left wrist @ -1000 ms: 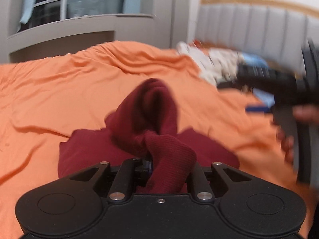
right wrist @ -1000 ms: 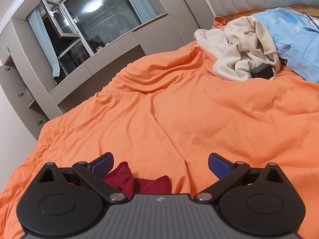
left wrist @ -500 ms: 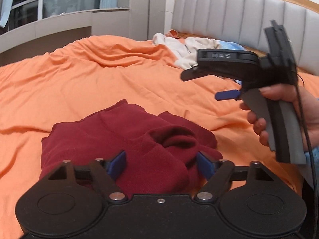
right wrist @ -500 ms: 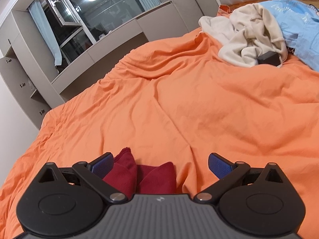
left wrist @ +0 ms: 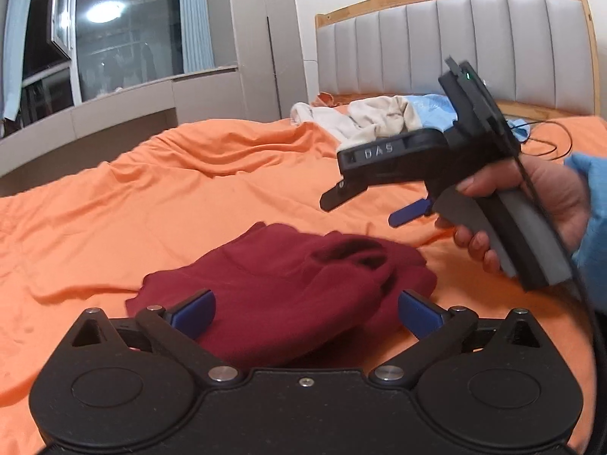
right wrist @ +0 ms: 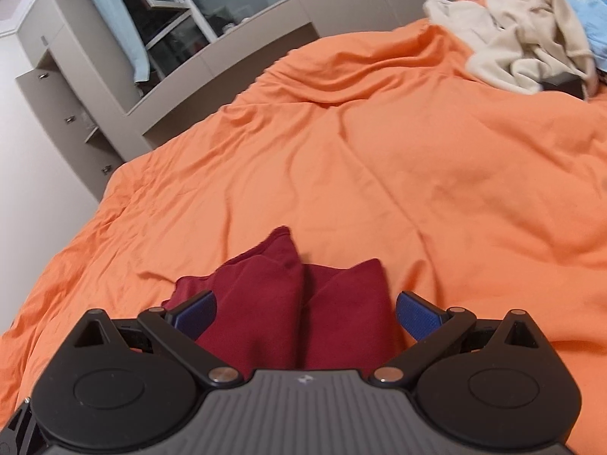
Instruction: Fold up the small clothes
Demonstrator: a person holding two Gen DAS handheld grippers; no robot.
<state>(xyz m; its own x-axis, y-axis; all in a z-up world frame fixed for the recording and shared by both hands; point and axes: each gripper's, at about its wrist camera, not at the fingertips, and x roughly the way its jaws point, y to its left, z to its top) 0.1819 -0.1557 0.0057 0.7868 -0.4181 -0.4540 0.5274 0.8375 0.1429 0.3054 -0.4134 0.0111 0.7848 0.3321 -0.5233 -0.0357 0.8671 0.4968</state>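
A dark red garment [left wrist: 288, 288] lies bunched and partly folded on the orange bedspread [left wrist: 151, 197]. My left gripper [left wrist: 305, 313] is open and empty, its blue pads on either side of the garment's near edge, just above it. My right gripper [left wrist: 373, 206] shows in the left wrist view, held in a hand above and beyond the garment, jaws open. In the right wrist view the right gripper [right wrist: 305, 313] is open over the garment [right wrist: 296, 303], which shows two folded lobes side by side.
A pile of cream and light blue clothes [right wrist: 531, 30] lies near the padded headboard [left wrist: 474, 45], with a small black object [right wrist: 565, 85] in it. A black cable [left wrist: 546, 140] runs over the bedspread. Grey cabinets and a window [left wrist: 125, 45] stand beyond the bed.
My left gripper opened and let go of the red garment, which dropped onto the bed. The left gripper pulled back. The right gripper tilted down over the garment.
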